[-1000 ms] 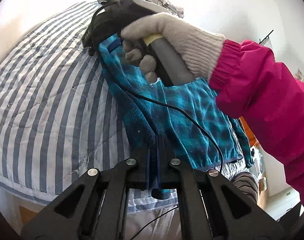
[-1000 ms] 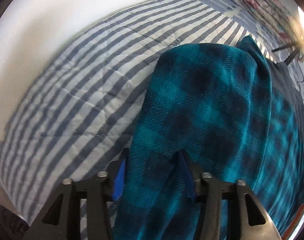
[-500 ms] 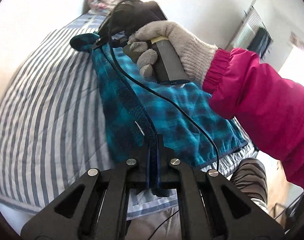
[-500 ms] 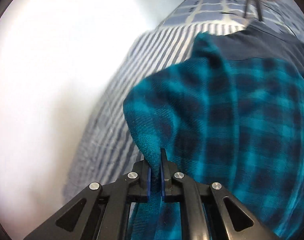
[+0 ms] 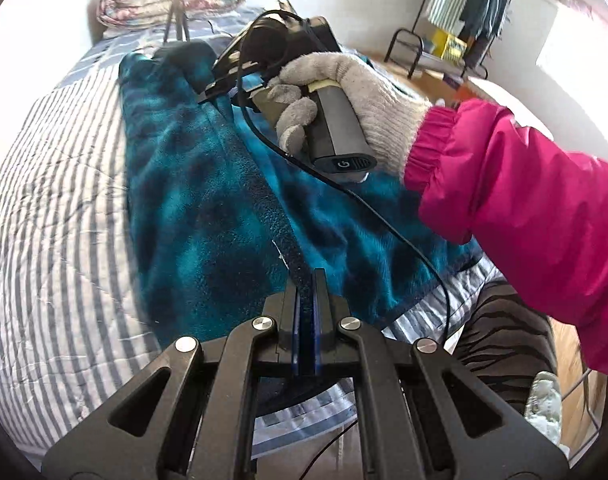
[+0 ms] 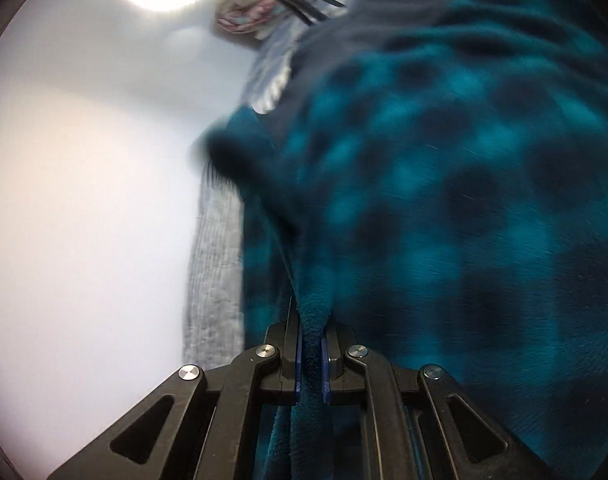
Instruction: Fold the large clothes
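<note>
A teal and dark plaid fleece garment [image 5: 208, 216] lies lengthwise on a blue-and-white striped bed cover [image 5: 56, 208]. My left gripper [image 5: 307, 280] is shut on the garment's dark-trimmed near edge. In the left wrist view a gloved hand [image 5: 355, 92] in a pink sleeve holds the right gripper's handle over the far half of the garment; its fingers are hidden there. In the right wrist view the right gripper [image 6: 311, 320] is shut on a fold of the same fleece [image 6: 443, 208], which fills the blurred right side of the picture.
Folded floral bedding [image 5: 168, 0] lies at the bed's far end next to thin tripod legs [image 5: 178, 26]. A black wire rack [image 5: 455, 28] with clothes stands by the far wall. A cable [image 5: 383, 220] trails from the right handle across the garment. The person's striped trouser leg [image 5: 499, 340] is beside the bed.
The right gripper closed on a fold of the fleece and swung with it across the bed. The left gripper kept its hold on the hem and moved sideways, rolling; the garment's left flap lifted.
</note>
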Available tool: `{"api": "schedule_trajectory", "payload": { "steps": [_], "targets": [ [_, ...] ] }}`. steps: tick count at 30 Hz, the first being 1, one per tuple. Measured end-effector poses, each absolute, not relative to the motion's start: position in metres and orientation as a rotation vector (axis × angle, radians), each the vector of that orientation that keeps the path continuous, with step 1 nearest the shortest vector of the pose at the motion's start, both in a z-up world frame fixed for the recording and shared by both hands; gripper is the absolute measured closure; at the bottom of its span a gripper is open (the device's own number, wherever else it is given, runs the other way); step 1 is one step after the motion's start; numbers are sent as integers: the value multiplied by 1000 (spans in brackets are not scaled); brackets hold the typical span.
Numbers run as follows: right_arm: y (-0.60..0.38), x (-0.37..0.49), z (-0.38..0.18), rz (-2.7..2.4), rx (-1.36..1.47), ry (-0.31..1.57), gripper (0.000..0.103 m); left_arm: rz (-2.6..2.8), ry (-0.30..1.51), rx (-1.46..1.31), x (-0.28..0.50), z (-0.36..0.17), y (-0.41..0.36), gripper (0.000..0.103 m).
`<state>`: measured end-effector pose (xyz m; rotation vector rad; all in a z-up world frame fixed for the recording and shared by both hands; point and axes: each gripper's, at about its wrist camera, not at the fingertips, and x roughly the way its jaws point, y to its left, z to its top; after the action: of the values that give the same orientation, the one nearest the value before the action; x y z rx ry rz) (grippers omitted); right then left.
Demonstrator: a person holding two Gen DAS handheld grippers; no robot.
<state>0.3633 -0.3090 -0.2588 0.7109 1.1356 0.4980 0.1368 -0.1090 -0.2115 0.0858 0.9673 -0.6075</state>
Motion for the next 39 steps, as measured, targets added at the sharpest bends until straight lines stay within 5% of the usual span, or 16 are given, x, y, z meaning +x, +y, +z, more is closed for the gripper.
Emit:
{"api": "schedule_trajectory", "payload": {
  "steps": [9,13,24,39],
  "targets": [
    [-287,381,-252,468,483,1164,98,-611,983,40,138,-220,-120,101],
    [-280,373,-231,436,385,1157,73,-655,968,60,118,-208,-110,91],
    [-302,239,-153,576,284,1021,72,-547,904,-153,98,-190,-9,91],
    [-276,148,-253,551,160,1224,86,-516,1015,-67,132,-274,-46,91]
  ]
}}
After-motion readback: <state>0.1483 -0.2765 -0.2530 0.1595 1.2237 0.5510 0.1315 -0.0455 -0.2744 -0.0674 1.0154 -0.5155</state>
